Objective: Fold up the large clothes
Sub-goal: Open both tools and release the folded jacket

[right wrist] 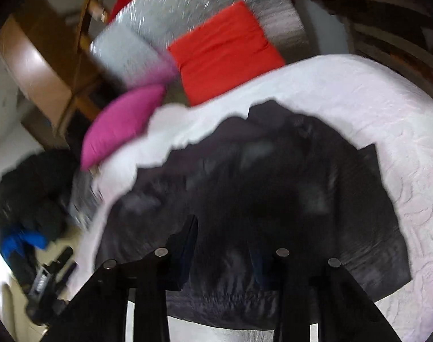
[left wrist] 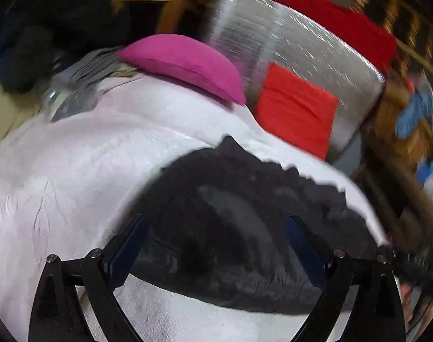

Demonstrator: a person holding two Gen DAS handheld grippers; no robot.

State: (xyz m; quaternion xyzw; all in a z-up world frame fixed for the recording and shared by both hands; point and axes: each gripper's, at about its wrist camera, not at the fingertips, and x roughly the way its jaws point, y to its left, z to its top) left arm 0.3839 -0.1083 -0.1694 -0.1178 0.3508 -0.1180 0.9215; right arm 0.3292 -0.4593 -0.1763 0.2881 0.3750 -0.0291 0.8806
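The left gripper (left wrist: 216,245) fills the bottom of its frame, its two fingers spread wide with nothing pinched between them. The dark garment (left wrist: 245,228) lies below the gap, not held. The right gripper (right wrist: 220,245) sits at the bottom of its own frame; its fingers stand partly closed, but whether cloth is caught there I cannot tell (dark pads on dark fabric, and blur).

By size: the white bedspread (right wrist: 373,108) spans the right and lower parts of the right view, and the garment (right wrist: 259,185) lies in a bunched heap across its middle. In the upper left of that frame are the red cushion (right wrist: 225,48) and the pink pillow (right wrist: 122,122), the pillow near the garment's ragged edge.

The risks, as I judge them: with one side loose and the other uncertain, a pull would drag the garment askew rather than lay a fold. Its crumpled edge may hide doubled layers, so a grab could take too many. A wide sweep could also knock the pillow.
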